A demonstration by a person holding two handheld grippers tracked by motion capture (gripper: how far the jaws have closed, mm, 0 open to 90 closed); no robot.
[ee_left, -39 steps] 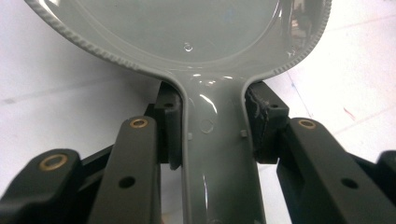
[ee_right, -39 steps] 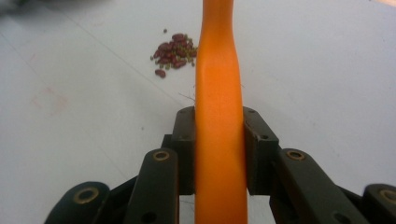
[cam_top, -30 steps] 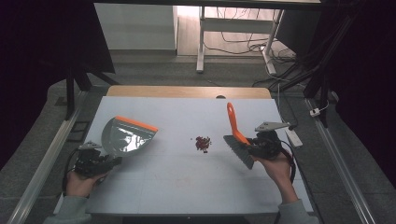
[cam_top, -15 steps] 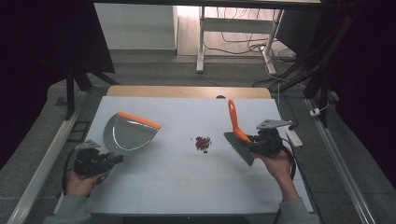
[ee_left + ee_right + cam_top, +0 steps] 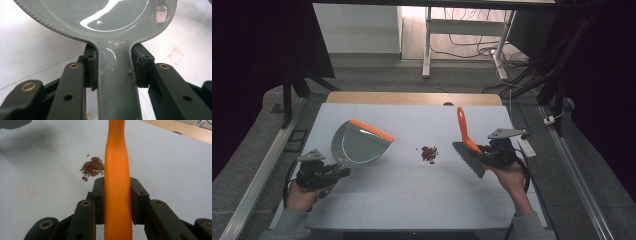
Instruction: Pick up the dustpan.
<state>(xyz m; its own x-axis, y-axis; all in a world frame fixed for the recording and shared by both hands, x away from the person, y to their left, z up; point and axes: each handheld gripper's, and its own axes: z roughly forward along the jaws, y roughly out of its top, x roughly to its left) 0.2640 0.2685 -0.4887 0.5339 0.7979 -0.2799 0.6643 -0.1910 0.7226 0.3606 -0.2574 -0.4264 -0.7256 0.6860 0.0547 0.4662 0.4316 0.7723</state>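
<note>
Beans, a small heap of dark red ones mixed with tiny greenish ones, are lying near the middle of the white surface, between the dustpan and the brush. In the right gripper view the heap is sitting just left of the orange brush handle, apart from it.

On the left, the grey dustpan with its orange front edge is tilting up off the surface, its mouth facing the beans and well apart from them. The left tongs are pinching the dustpan's grey handle; in the left gripper view both black jaws are pressing against the sides of that handle, with the glossy pan spreading out above.

On the right, the right tongs are clamping the brush at the lower part of its handle. Its orange handle is pointing up and away from the person, while the dark bristles are slanting down toward the surface, near the beans but not touching them.

A person's hands are gripping both tools from the near edge.
</note>
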